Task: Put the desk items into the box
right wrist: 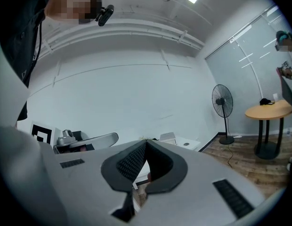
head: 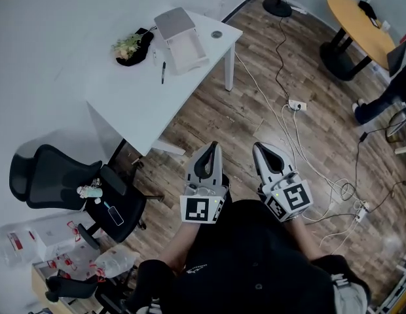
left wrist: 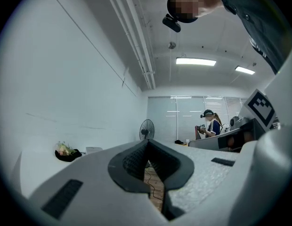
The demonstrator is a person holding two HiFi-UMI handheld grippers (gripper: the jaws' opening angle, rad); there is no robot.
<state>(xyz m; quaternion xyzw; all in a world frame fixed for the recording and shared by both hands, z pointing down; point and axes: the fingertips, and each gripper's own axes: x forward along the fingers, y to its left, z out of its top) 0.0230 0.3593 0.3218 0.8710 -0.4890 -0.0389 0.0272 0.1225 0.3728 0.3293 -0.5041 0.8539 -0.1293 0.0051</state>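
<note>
Left gripper (head: pixel 211 150): jaws together, tips meeting, nothing between them. Right gripper (head: pixel 260 150): likewise closed and empty. The two sit side by side close to the person's torso, above the wood floor (head: pixel 216 113), well apart from the white desk (head: pixel 137 103). Toward the desk's far end is an open white box (head: pixel 188 52), with its lid (head: pixel 174 22) raised behind it. A black pen (head: pixel 163 71) lies just beside the box, on the near side. A dark dish (head: pixel 144 41), holding what looks like dried flowers, sits at the wall-side edge. A small round object (head: pixel 217 34), too small to identify, lies near the far corner. A black office chair (head: pixel 55 175) stands off the desk's near end.
</note>
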